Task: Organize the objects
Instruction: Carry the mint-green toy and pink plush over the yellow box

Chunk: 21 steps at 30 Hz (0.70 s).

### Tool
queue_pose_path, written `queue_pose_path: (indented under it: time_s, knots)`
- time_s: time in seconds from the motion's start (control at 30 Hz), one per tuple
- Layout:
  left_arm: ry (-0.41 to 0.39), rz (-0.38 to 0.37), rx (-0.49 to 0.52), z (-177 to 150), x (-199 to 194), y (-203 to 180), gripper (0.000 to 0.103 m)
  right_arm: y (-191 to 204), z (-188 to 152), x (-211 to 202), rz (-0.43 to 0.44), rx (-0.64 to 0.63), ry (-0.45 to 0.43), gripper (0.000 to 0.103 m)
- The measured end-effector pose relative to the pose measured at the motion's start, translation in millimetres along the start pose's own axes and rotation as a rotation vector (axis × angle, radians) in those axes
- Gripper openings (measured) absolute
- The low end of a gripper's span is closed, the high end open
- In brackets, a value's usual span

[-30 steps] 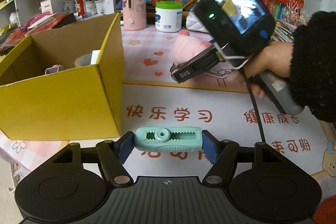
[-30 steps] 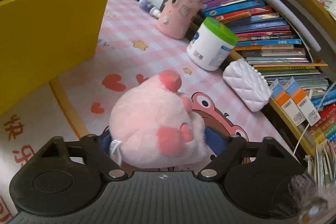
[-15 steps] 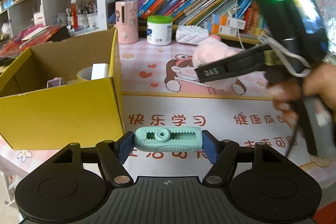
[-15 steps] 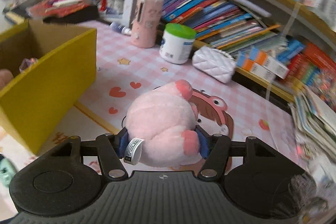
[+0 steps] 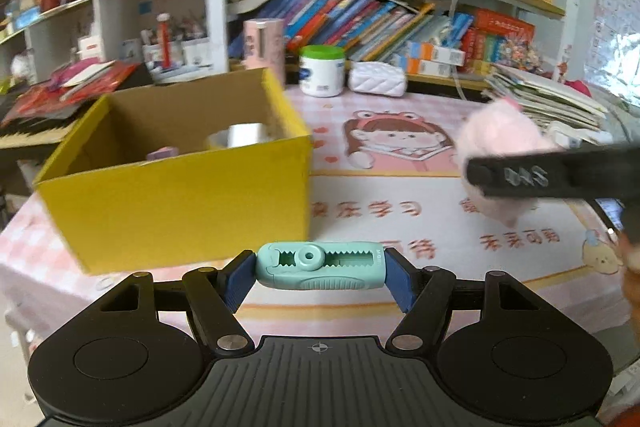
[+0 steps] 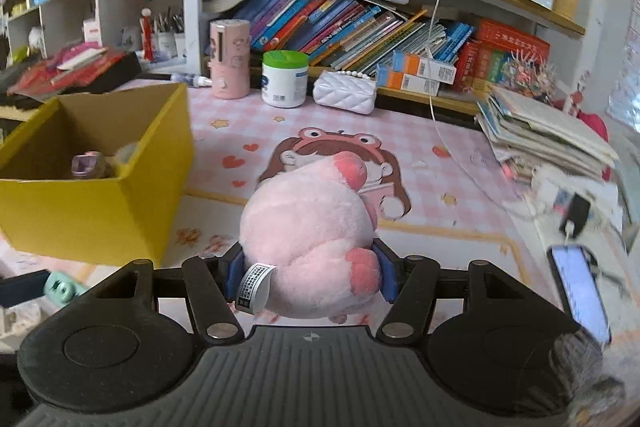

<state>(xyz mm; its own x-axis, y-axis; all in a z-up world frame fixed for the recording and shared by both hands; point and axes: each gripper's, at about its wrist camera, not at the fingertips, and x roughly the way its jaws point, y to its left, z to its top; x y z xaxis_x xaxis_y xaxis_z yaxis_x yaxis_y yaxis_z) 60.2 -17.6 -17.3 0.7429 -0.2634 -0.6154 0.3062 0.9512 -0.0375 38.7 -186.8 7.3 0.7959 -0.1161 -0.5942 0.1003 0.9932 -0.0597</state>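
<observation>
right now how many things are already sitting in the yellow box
2 that I can see: a small purple thing near the front wall of the yellow box, and a silvery roll just right of it. The front wall may hide more.

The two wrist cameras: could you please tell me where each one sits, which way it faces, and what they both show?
Left wrist: sits behind the left claw, facing the bookshelf; its fingers clamp a teal eraser; the right claw's black finger crosses at right.
Right wrist: sits behind the right claw, facing the same shelf; its fingers clamp a pink plush toy.
Shared: yellow cardboard box, green-lidded white jar, plush, eraser.
</observation>
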Motion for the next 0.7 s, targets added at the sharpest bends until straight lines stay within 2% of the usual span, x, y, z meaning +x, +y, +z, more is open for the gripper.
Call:
queue_pose_path:
  time_s: [0.33, 0.7]
  knots:
    - [-0.021, 0.073, -0.048, -22.3, -48.2, 57.1, 0.068, 68.7, -34.4, -40.3, 0.073, -0.021, 0.039, 0.059]
    - [-0.057, 0.125, -0.07, -43.8, -88.9, 101.0, 0.068, 124.3, -52.3, -64.1, 0.18, -0.046, 0.08, 0.059]
